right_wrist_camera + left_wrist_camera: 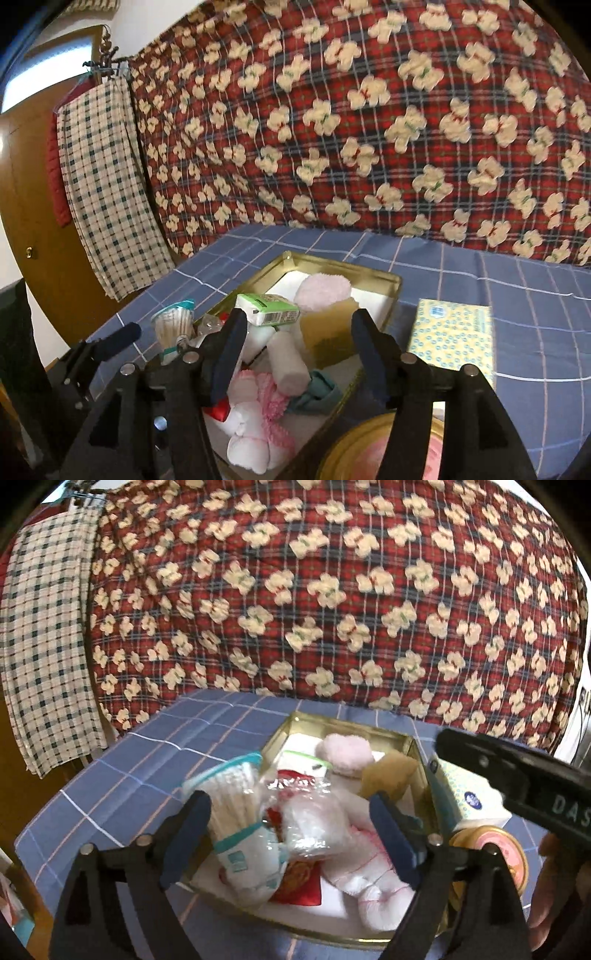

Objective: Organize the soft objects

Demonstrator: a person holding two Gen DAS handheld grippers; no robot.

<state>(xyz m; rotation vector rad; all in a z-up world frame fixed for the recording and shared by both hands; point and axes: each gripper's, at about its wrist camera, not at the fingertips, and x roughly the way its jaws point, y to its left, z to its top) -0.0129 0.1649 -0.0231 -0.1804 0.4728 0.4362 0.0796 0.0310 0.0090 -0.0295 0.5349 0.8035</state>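
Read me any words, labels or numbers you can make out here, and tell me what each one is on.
"DAS", cut off by the frame edge: on the right gripper body, seen from the left wrist.
Tissue box: blue logo and print, too blurred to read.
Green-and-white packet: barcode and print, too small to read.
Cotton swab bag: label unreadable.

The blue checked tablecloth carries a gold tin, tissue box (yellow-patterned) and round lid.

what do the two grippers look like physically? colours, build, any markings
Both match: the left gripper and right gripper have black angular frames with silver pivot bolts and flat dark blue fingers. The right one, seen from the left wrist view, carries pale lettering reading "DAS", cut off at the frame edge. No cables or sleeves visible.
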